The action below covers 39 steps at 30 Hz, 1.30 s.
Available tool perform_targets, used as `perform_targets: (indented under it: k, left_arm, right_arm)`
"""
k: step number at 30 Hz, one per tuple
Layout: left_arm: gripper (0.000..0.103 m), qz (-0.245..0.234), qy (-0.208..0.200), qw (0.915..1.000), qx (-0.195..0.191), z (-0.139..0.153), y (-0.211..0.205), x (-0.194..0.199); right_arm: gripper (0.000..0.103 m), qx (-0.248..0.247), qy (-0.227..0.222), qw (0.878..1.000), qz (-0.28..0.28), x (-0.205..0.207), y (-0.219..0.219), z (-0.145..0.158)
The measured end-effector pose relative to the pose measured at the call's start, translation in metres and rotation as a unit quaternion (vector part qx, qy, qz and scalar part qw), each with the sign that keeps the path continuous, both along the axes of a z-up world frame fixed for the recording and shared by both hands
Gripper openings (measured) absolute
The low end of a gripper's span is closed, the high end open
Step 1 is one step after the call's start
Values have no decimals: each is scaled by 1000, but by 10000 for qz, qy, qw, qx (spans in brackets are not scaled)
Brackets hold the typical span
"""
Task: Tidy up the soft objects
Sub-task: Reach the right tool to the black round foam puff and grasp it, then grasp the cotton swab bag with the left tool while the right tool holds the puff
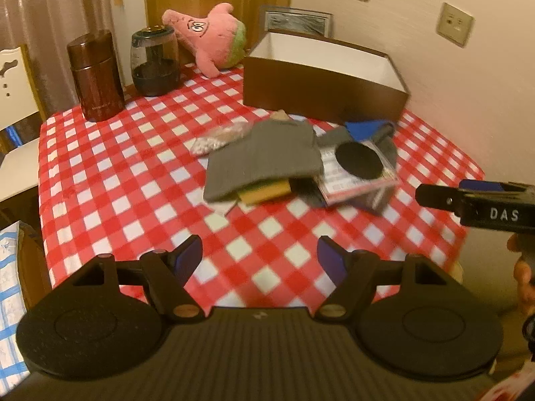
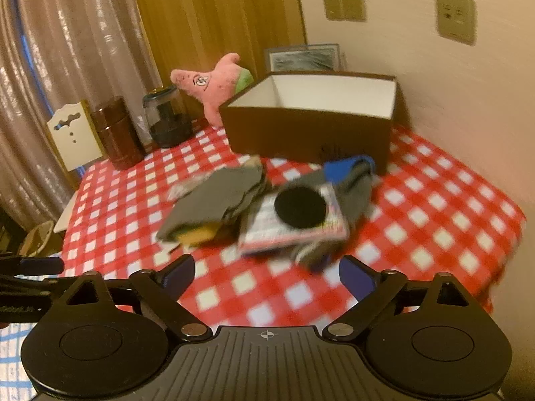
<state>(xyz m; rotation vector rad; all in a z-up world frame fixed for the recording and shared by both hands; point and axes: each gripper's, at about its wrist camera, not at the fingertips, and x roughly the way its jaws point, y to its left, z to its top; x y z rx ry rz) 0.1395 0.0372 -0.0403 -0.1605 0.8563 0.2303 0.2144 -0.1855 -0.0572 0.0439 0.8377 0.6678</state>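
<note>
both grippers hang over the near side of the checked table (image 1: pixel 110 180), neither touching anything. left gripper (image 1: pixel 259 260) has its jaws spread, nothing between them; right gripper (image 2: pixel 267 274) is spread wide too w/ only tablecloth in the gap.

the soft stuff sits in a loose heap mid-table, just in front of the brown box (image 1: pixel 321 90), which is open and looks empty inside. on top is a folded grey cloth (image 1: pixel 264 157) w/ a yellow pad (image 1: pixel 264 193) (sponge, prob) poking out under its near edge. beside it a flat printed packet (image 1: pixel 361 180) w/ a black disc (image 1: pixel 359 160) on it, lying over darker grey fabric, and a blue cloth (image 1: pixel 364 128) at the back near the box wall. right wrist view is smeared so the layers under the packet are hard to sort.

handling: all light and limp, so it'll sag and drag neighbours along. best to pinch the grey cloth at its near folded edge, where layers are thick. the packet looks stiffer and slick, so take it by a corner. the pink plush (image 1: pixel 210 36) at the far edge is bulky but squashy; grab a limb.
</note>
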Motion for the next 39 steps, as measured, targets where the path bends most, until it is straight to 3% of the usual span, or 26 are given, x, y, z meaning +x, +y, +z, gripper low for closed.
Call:
perform_targets:
  k: [9,16,25,35,39]
  left_arm:
    - [74,609,147,9980,-19,-15,-4,58]
    - [74,974,332,9947,27,-26,-5,83]
    - [74,1165,520,9918,59,-37,-7,97]
    - [74,1223,635,9904,117,-43,2,95]
    - [74,1099,631,9918,182,-41,7,98]
  right_arm:
    - [70,-116,-67,9962,861,92,18,-35]
    - [67,-364,-57,9906,1316,128,34,-69]
    - [67,-547,75,9867,1531,150,49,-89]
    - [67,-783,-190,9829,1658,147,69,-99]
    - [62,-804,-236,9836,1597,146,69,-98]
